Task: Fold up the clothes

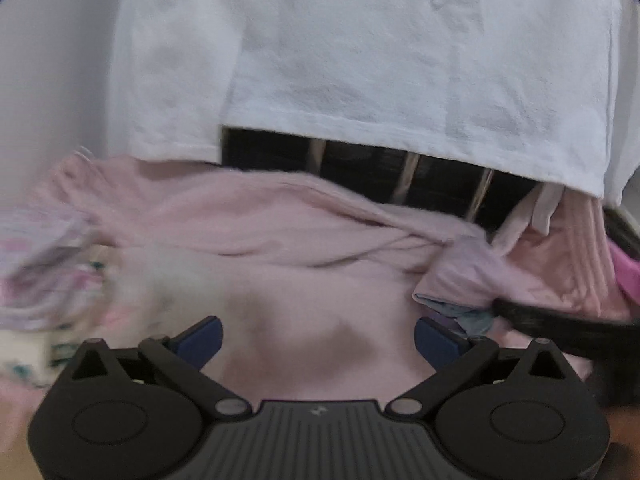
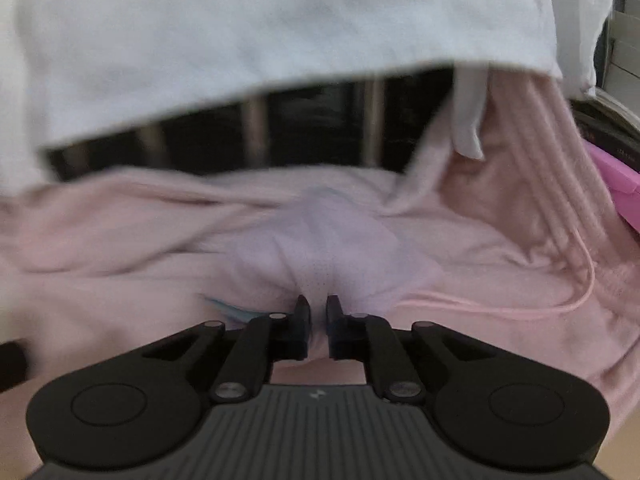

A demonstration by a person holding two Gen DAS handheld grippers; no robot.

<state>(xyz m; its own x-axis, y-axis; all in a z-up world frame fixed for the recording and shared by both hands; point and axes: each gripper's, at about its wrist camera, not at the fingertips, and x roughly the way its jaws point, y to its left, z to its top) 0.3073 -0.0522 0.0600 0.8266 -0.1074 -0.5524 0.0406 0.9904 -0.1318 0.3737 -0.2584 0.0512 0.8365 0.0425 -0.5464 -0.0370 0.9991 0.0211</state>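
A heap of clothes lies in front of both grippers. A large pale pink garment spreads across the left wrist view and also fills the right wrist view. My left gripper is open and empty, just above the pink cloth. My right gripper is shut on a pale lilac mesh garment that bunches up from the fingertips. That lilac piece also shows in the left wrist view, with the right gripper's dark fingers on it.
A white cloth hangs over a dark slatted frame behind the heap; it also shows in the right wrist view. Patterned pale garments lie at the left. A bright pink object sits at the right.
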